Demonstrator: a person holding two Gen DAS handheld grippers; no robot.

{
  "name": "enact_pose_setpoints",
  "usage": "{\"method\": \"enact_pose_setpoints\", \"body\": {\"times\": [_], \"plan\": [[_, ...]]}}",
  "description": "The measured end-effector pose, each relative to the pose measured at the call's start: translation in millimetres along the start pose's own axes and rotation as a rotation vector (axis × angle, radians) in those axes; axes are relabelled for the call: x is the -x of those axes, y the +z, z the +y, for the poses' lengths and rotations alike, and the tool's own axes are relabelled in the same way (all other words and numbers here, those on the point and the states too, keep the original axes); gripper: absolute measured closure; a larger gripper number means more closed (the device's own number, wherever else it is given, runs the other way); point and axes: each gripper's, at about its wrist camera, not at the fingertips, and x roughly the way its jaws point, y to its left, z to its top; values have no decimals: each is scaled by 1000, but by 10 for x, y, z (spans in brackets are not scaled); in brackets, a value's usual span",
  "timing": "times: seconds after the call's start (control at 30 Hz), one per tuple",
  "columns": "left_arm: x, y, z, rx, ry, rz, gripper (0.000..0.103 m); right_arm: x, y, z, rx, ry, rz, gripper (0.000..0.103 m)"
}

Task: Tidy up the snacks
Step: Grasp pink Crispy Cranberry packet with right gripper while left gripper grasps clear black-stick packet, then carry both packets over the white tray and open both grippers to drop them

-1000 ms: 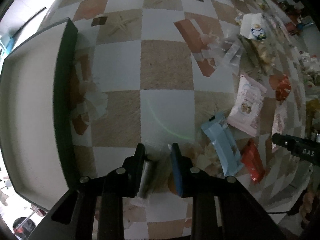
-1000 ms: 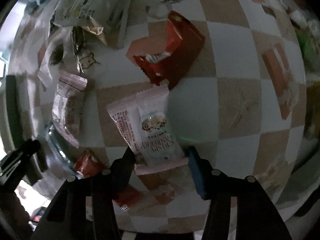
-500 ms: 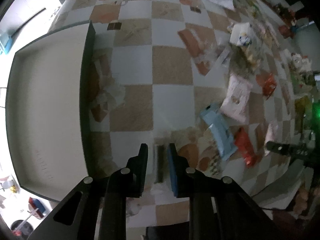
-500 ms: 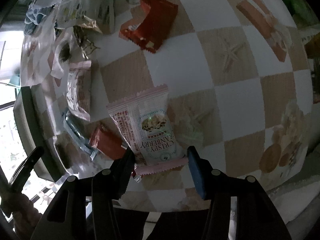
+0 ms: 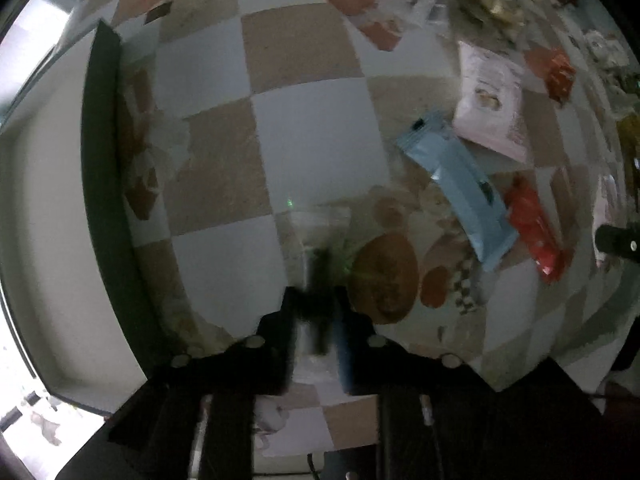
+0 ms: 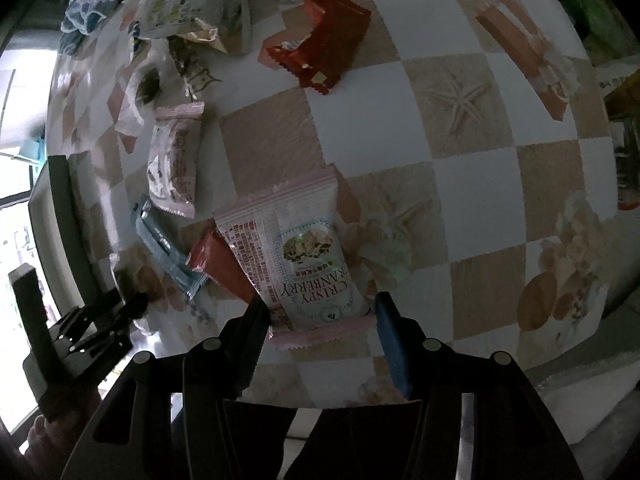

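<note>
Here the right tool (image 6: 320, 320) grips a pink cranberry packet (image 6: 298, 252) above the tabletop (image 6: 472, 184); the left tool (image 5: 316, 312) is pinched shut, seemingly on a dark blurred wrapper (image 5: 318, 280). Next, both need carrying to the tray (image 5: 44, 216).

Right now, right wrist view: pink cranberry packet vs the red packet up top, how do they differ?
The pink cranberry packet sits between the right gripper fingers, its sealed end at the tips; the red packet lies loose on the checkered tablecloth, farther away. The pink cranberry packet is flat and smooth; the red packet looks creased and folded. Pale pink with a printed label versus solid red. Both are sealed snack wrappers with crimped ends.
</note>
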Motion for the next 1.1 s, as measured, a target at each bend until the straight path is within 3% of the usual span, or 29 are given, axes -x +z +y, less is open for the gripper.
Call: {"method": "enact_pose_setpoints", "body": {"times": [0.33, 0.43, 0.77, 1.1], "plan": [[666, -174, 192, 56, -22, -140, 86, 191, 0, 20, 41, 4, -11, 49], [985, -446, 535, 75, -12, -178, 86, 239, 14, 91, 64, 0, -15, 49], [1131, -807, 758, 164, 14, -243, 86, 384, 106, 466, 174, -18, -27, 49], [1077, -875, 1244, 326, 37, -259, 86, 432, 106, 937, 308, -55, -25, 49]]}}
